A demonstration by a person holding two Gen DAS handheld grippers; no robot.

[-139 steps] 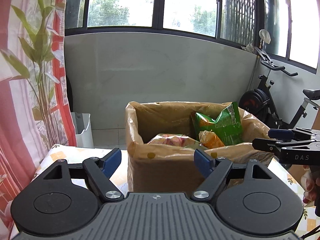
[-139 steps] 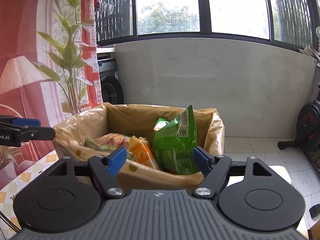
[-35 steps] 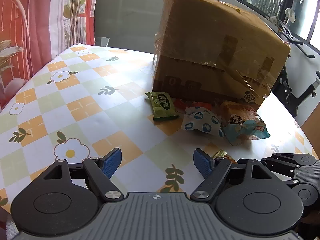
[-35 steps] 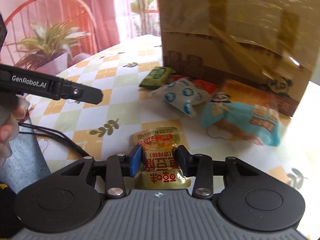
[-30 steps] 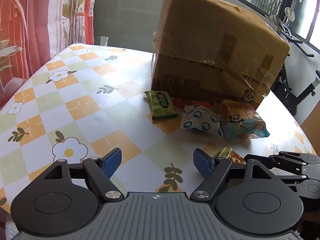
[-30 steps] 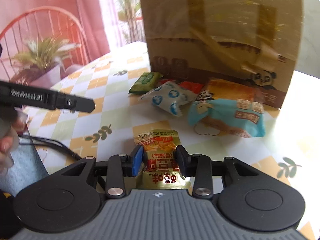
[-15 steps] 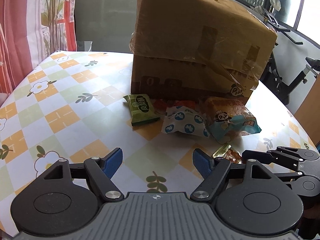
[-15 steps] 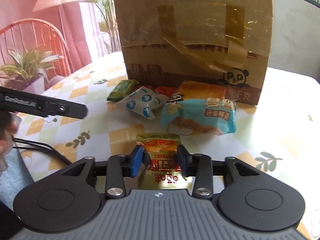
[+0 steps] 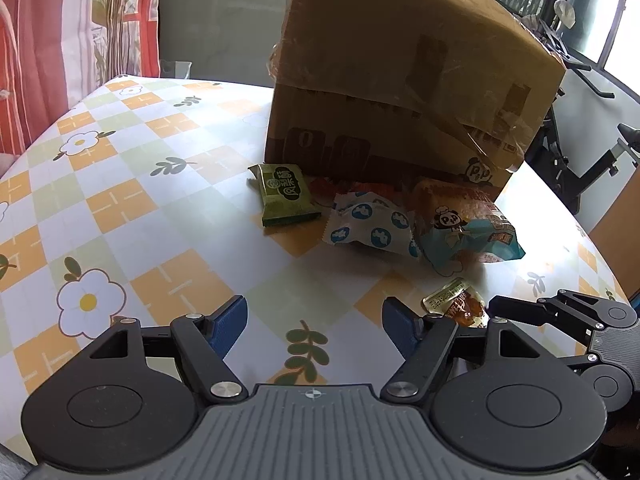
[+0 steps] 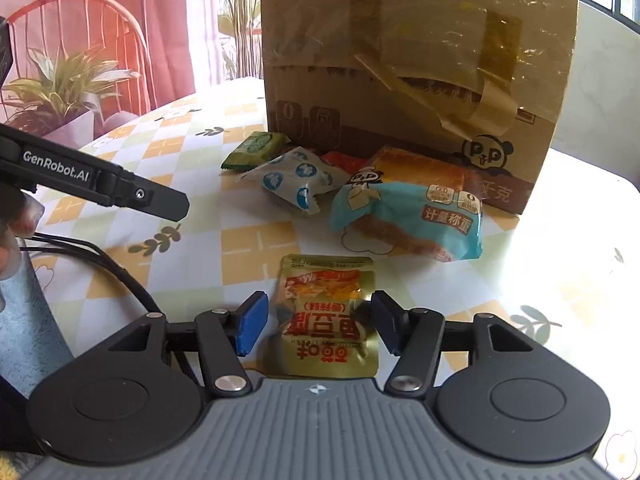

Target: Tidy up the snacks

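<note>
Crinkled gold foil packet [image 10: 328, 316]: flat between right gripper's [image 10: 318, 326] opening, untouching jaws; left gripper [image 9: 314, 316] closing, empty; taped cardboard box [image 10: 416, 60] far.

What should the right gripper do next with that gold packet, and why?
Probably back straight off and leave it. The right gripper has its jaws opening, pads clear of the gold packet, which lies flat on the table just in front of the other snacks by the cardboard box.
</note>
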